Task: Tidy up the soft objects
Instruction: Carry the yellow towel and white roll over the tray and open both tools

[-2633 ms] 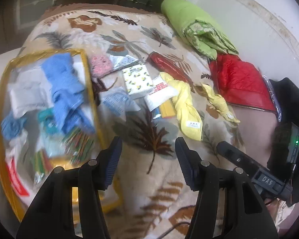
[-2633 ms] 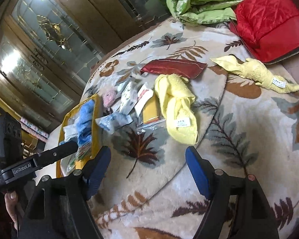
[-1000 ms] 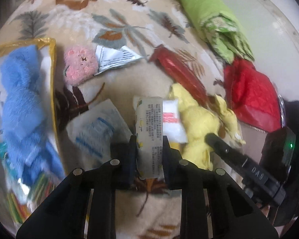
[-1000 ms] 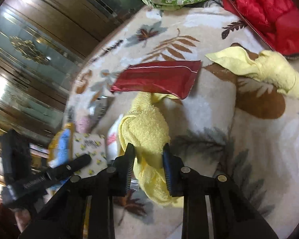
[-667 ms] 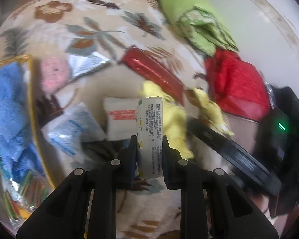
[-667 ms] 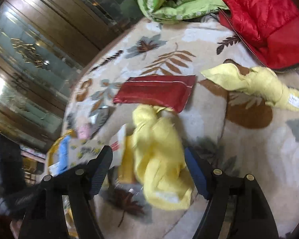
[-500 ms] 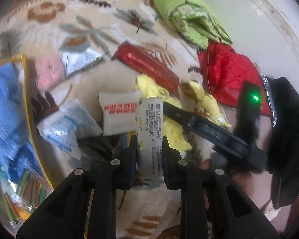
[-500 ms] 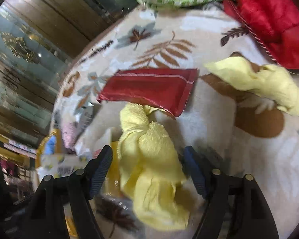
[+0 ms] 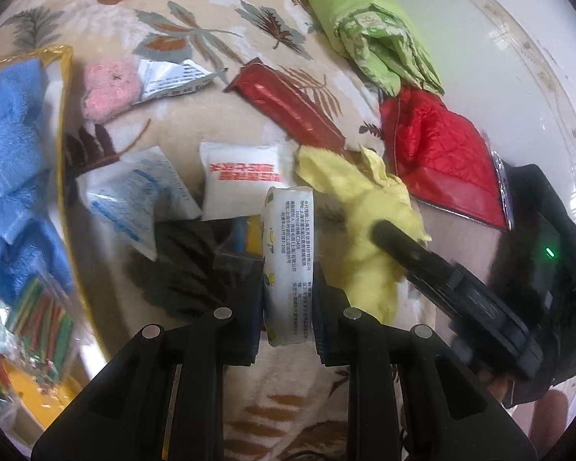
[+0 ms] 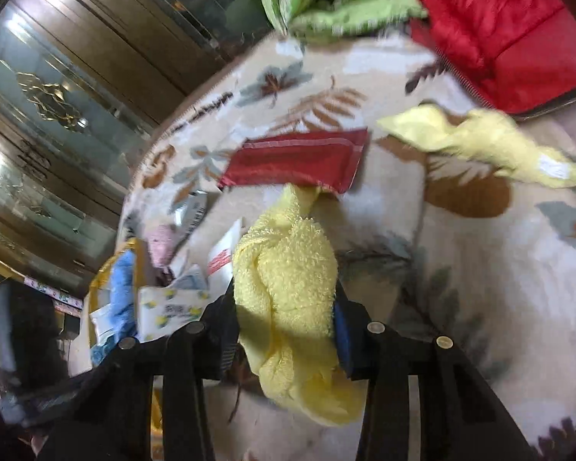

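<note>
My left gripper (image 9: 288, 288) is shut on a white tissue pack (image 9: 290, 253) with lemon print, held upright above the leaf-patterned blanket (image 9: 196, 134). My right gripper (image 10: 284, 307) has a bunched yellow towel (image 10: 284, 276) between its blue pads. Its jaws are closing and both pads touch the cloth. In the left wrist view that yellow towel (image 9: 364, 207) lies just right of the pack, under the right gripper's black body (image 9: 441, 280). A clear bag with yellow trim (image 9: 63, 123) at the left holds a blue towel (image 9: 7, 123).
Loose on the blanket lie a red pouch (image 9: 288, 103), a pink puff (image 9: 109, 90), two white packets (image 9: 242, 180) and a second yellow cloth (image 10: 480, 142). A green folded cover (image 9: 364, 27) and a red quilted jacket (image 9: 437, 150) sit at the far right.
The right gripper let the yellow towel go, opened wide, then came back down and closed around it. The left gripper kept the tissue pack and shifted slightly.
</note>
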Motion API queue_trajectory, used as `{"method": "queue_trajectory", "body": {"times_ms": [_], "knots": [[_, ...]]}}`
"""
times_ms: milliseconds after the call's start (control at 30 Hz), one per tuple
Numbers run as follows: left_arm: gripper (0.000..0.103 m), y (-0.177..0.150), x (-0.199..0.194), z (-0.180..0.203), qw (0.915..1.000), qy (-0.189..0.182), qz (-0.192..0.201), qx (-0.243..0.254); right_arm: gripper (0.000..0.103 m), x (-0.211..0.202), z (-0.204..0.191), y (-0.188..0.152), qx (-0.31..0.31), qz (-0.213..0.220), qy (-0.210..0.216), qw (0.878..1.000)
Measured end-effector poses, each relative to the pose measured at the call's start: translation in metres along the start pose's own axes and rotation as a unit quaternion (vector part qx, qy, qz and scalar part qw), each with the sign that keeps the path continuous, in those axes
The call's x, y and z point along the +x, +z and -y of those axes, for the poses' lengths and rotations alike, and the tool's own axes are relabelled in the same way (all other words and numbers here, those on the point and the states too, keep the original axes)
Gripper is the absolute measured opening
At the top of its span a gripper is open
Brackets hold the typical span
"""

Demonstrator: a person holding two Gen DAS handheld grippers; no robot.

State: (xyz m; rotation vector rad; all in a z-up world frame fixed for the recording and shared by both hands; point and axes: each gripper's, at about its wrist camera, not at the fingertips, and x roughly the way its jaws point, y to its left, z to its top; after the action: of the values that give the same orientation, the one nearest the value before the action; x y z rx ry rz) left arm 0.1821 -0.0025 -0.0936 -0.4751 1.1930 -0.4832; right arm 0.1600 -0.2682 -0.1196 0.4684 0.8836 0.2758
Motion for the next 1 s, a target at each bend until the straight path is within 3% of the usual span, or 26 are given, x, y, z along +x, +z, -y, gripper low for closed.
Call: {"method": "queue_trajectory", "body": {"times_ms": [100, 167, 267, 367, 500, 633, 867, 1000], "knots": [[0.021, -0.002, 0.008, 0.013, 0.9999, 0.001, -0.013, 0.006, 0.042, -0.02, 0.003, -0.007, 0.007, 0.005, 0.017, 1.0], [0.021, -0.009, 0.003, 0.023, 0.9997, -0.014, -0.01, 0.016, 0.042, -0.03, 0.001, -0.012, -0.005, 0.011, 0.009, 1.0], [0.021, -0.028, -0.008, 0.033, 0.9989, -0.033, -0.007, 0.031, 0.042, -0.04, -0.003, -0.019, -0.007, 0.005, 0.03, 1.0], [0.021, -0.048, -0.012, 0.026, 0.9985, -0.05, -0.018, 0.014, 0.042, -0.047, -0.012, -0.026, -0.024, 0.008, 0.029, 0.999], [0.021, -0.065, -0.013, 0.013, 0.9985, -0.047, -0.027, -0.008, 0.042, -0.052, -0.016, -0.036, -0.026, 0.011, 0.038, 0.999], [0.021, -0.077, -0.025, 0.009, 0.9989, -0.041, -0.016, -0.014, 0.042, -0.055, -0.017, -0.043, -0.028, 0.012, 0.041, 0.999], [0.021, -0.07, -0.044, 0.016, 0.9995, -0.031, 0.007, 0.0, 0.042, -0.064, -0.032, -0.045, -0.034, 0.013, 0.054, 0.998], [0.021, -0.088, -0.066, 0.007, 0.9986, -0.047, 0.023, -0.006, 0.042, -0.07, -0.048, -0.053, -0.058, 0.007, 0.064, 0.996]]}}
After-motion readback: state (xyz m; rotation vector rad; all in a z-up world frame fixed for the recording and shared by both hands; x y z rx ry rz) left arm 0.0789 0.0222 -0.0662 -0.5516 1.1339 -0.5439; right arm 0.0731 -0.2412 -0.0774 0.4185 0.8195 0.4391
